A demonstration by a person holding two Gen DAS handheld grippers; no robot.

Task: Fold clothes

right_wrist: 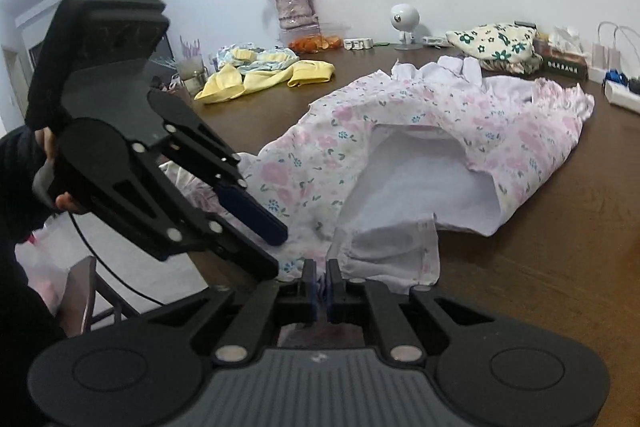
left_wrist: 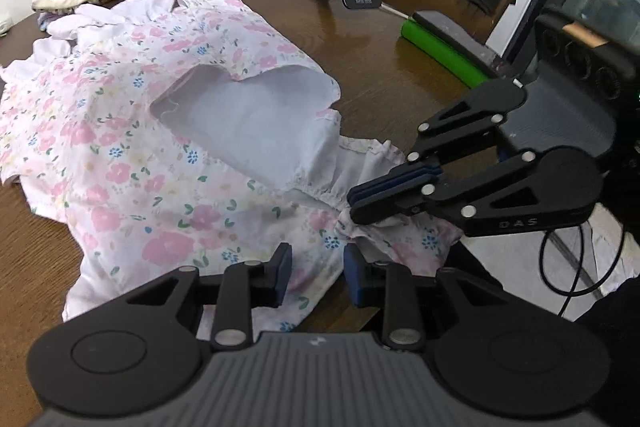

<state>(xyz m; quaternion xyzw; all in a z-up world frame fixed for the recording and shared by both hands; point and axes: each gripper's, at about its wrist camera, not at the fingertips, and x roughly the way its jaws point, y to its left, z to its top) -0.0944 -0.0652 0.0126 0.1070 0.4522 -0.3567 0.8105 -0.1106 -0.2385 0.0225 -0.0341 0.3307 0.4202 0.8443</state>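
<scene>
Your right hand-held gripper point(right_wrist: 321, 285) is pinching the gathered hem of the floral garment point(left_wrist: 132, 131), its pads pressed together on a bunch of cloth; the cloth between them is barely visible. Your left hand-held gripper point(left_wrist: 316, 277) is spread, with the fabric just ahead of its pads point(left_wrist: 285, 269), not gripped. The garment lies rumpled across the brown bench point(right_wrist: 540, 251) ahead of both, white lining exposed. Its near edge is hidden behind your left hand-held gripper's body, and its far collar is hard to make out
</scene>
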